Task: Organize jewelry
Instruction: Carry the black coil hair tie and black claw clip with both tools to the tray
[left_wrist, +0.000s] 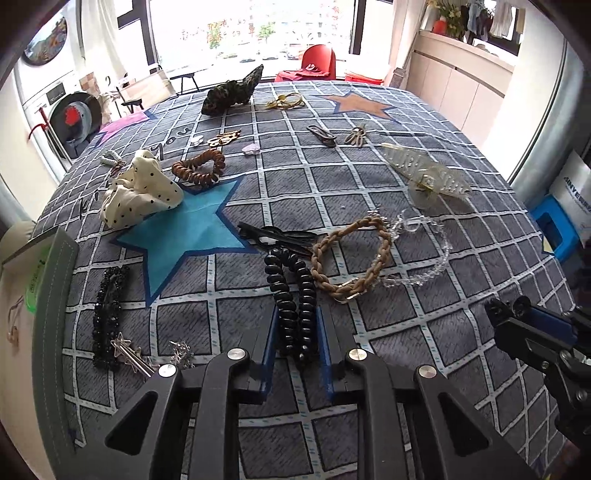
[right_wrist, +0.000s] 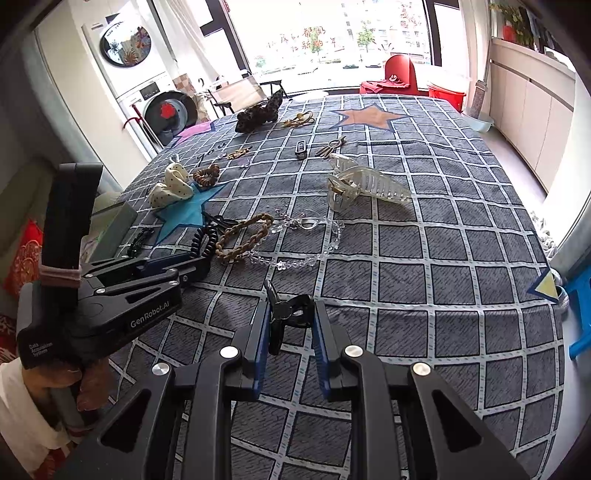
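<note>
Left gripper (left_wrist: 295, 332): jaws clamped on the near end of the black spiral hair tie (left_wrist: 291, 295), pads against both sides of the coil. The tie lies stretched toward 12 o'clock on the checked surface (left_wrist: 406, 302); its far end touches the braided tan bracelet (left_wrist: 351, 254) at 1 o'clock and lies close to the black hair clips (left_wrist: 273, 234) just beyond.

Right gripper (right_wrist: 290, 325): jaws clamped on a small black claw clip (right_wrist: 286, 310), held off the surface.

Open case (left_wrist: 55, 295) at 9 o'clock of the left gripper, likely the destination.

Risks:
- Coil is springy; lifting could stretch it and snag the bracelet or clips, dragging them along.
- Only the end is pinched, so it may slip out.
- The clear bead chain (left_wrist: 424, 258) could tangle with the bracelet if that shifts.
- The grippers are near each other, so crossing paths risks a bump.
</note>
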